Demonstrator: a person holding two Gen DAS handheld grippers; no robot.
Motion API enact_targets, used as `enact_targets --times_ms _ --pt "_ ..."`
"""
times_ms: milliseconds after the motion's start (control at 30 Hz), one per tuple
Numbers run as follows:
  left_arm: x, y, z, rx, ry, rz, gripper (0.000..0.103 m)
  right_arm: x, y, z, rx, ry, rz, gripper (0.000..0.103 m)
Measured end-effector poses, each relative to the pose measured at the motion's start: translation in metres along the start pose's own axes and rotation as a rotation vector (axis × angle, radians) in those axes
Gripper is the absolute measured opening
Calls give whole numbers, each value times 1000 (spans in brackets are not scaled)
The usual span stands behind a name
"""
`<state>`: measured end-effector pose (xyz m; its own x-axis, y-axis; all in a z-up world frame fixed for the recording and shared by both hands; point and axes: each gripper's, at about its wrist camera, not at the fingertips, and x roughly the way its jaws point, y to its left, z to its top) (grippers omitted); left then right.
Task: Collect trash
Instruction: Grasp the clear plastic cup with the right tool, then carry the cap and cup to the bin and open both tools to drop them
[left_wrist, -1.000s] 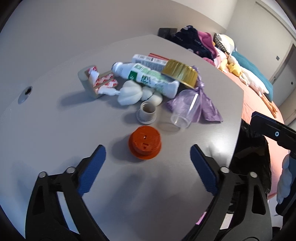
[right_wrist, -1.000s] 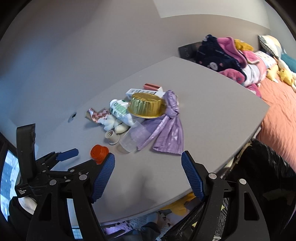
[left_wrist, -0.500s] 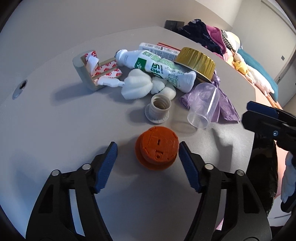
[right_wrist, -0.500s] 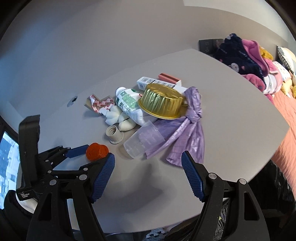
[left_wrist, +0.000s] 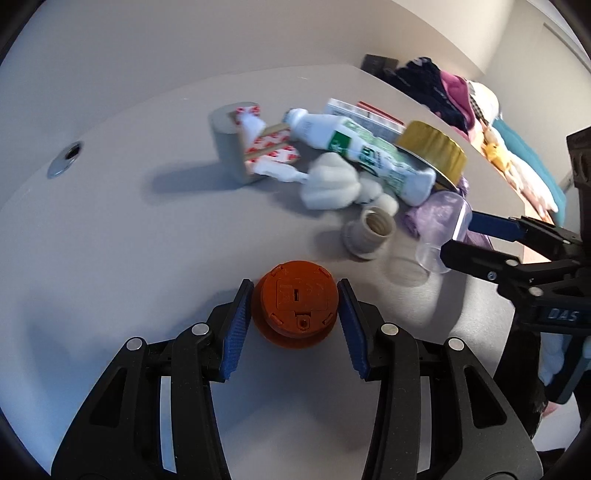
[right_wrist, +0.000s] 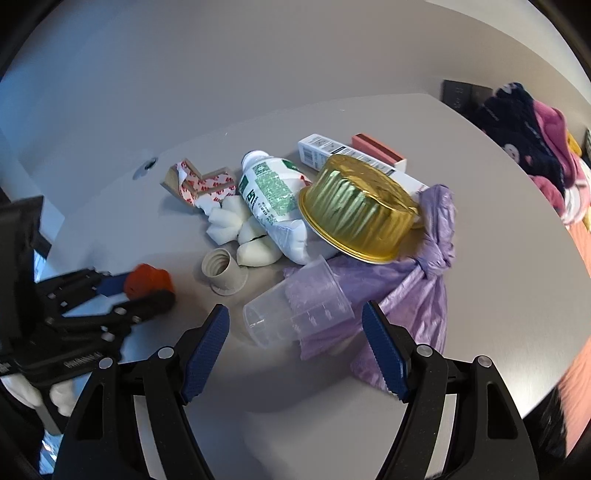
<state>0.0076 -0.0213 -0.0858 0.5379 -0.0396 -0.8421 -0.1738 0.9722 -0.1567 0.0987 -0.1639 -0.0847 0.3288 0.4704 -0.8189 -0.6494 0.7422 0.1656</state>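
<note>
An orange round cap (left_wrist: 295, 299) sits on the grey table (left_wrist: 129, 258). My left gripper (left_wrist: 293, 283) straddles it, its jaws closing, and both blue pads (left_wrist: 236, 325) meet the cap's sides. The same cap (right_wrist: 147, 280) and left gripper (right_wrist: 142, 290) show at the left of the right wrist view. A clear plastic cup (right_wrist: 306, 299) lies on its side, partly on a purple bag (right_wrist: 417, 288). My right gripper (right_wrist: 294, 306) stands open with the cup between its fingertips, untouched. In the left wrist view the right gripper (left_wrist: 458, 236) reaches in beside that cup (left_wrist: 443, 221).
Behind the cup lie a gold foil cup (right_wrist: 358, 218), a white-and-green tube (right_wrist: 273, 206), a beige threaded cap (right_wrist: 223, 273), white foam pieces (right_wrist: 229, 221), a red-and-white tape roll (right_wrist: 195, 184) and a white box (right_wrist: 321, 147). The table's edge (left_wrist: 491, 295) is near. Clothes (right_wrist: 535, 129) are piled beyond.
The left gripper has come down over the orange cap and its jaws have narrowed onto it. The right gripper has moved in over the table toward the clear cup, still open.
</note>
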Motion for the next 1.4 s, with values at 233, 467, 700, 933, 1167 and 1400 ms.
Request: enact_targets --times_ms 233,467,700,933,1167,1400 --pt "-4 7 -2 -21 9 25 45 17 7 2 -67 21 -5 75" --pt "-8 6 1 -11 -2 34 45 19 7 -2 -30 5 59 67" --pt "-14 1 6 17 -14 21 45 -2 1 -5 53 -43 87 67" --pt "-26 -14 13 72 -44 -12 45 -35 -5 -4 100 -115 74 67" --pt "-34 -44 23 160 -74 -77 45 -72 -20 -17 170 -184 35 67" --pt "-31 -82 31 258 -76 -154 45 -107 -45 -40 258 -228 -45 67"
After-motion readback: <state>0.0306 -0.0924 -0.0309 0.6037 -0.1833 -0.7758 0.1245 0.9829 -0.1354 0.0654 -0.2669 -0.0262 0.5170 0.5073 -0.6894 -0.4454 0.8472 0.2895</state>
